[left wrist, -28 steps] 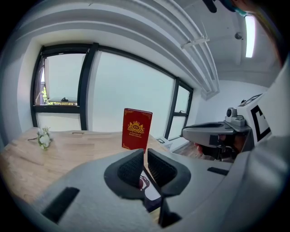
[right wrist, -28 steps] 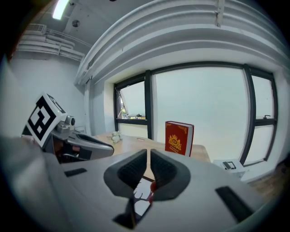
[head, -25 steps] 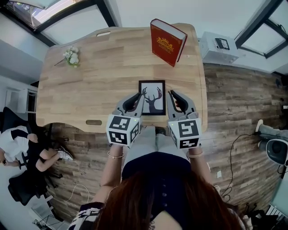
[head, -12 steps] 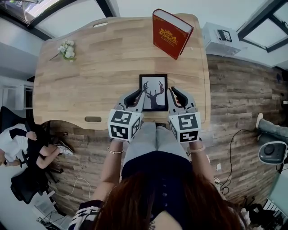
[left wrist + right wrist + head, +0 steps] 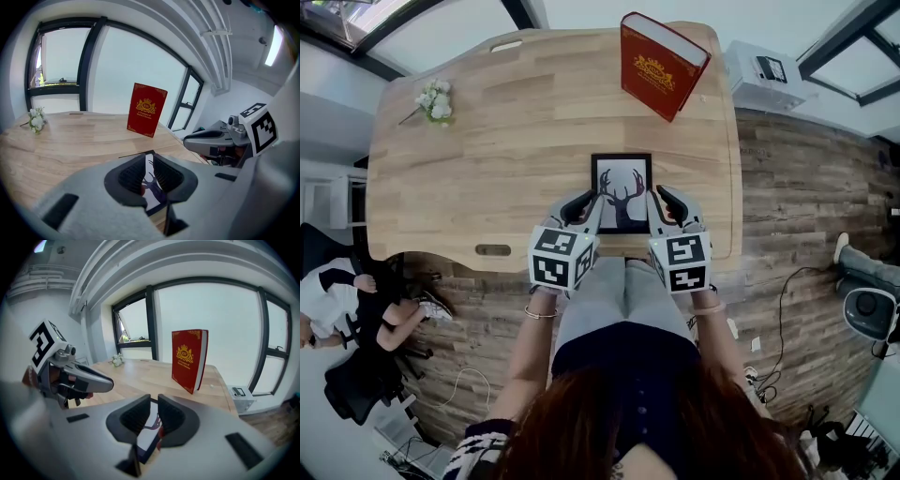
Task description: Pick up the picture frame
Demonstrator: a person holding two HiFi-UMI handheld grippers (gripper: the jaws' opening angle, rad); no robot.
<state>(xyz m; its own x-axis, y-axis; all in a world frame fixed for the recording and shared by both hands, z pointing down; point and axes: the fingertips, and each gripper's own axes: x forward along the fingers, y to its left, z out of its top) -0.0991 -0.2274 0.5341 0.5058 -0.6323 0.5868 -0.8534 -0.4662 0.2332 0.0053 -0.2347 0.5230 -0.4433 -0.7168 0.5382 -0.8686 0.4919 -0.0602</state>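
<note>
Pale wooden surface [image 5: 487, 141] fills the middle of the head view, with plank flooring around it and big windows beyond its far edge. The picture frame [image 5: 622, 192], black-edged with an antler print, lies flat close to the near edge, right of centre. A red book [image 5: 661, 64] stands upright at the far right, well apart from the frame, and a small sprig of white flowers [image 5: 434, 101] lies at the far left.

The left tongs [image 5: 586, 202] sit just beside the frame's near left corner and the right tongs [image 5: 664, 202] just beside its near right corner, both angled downward. Each gripper view shows its ribbed pads drawn together with only a slit between them. The print shows through that slit, lying beyond the pads, so nothing is clamped yet.

The main risk is arriving with both pairs shut. Closed tips cannot take the thin edge and would likely land on the face, or shove the frame across the wood. A flat frame offers little lip, so pads may skate over it instead of biting. A push towards the near side could send it off the edge, which is close. If one side grips before the other, the frame may tilt and slip out.
</note>
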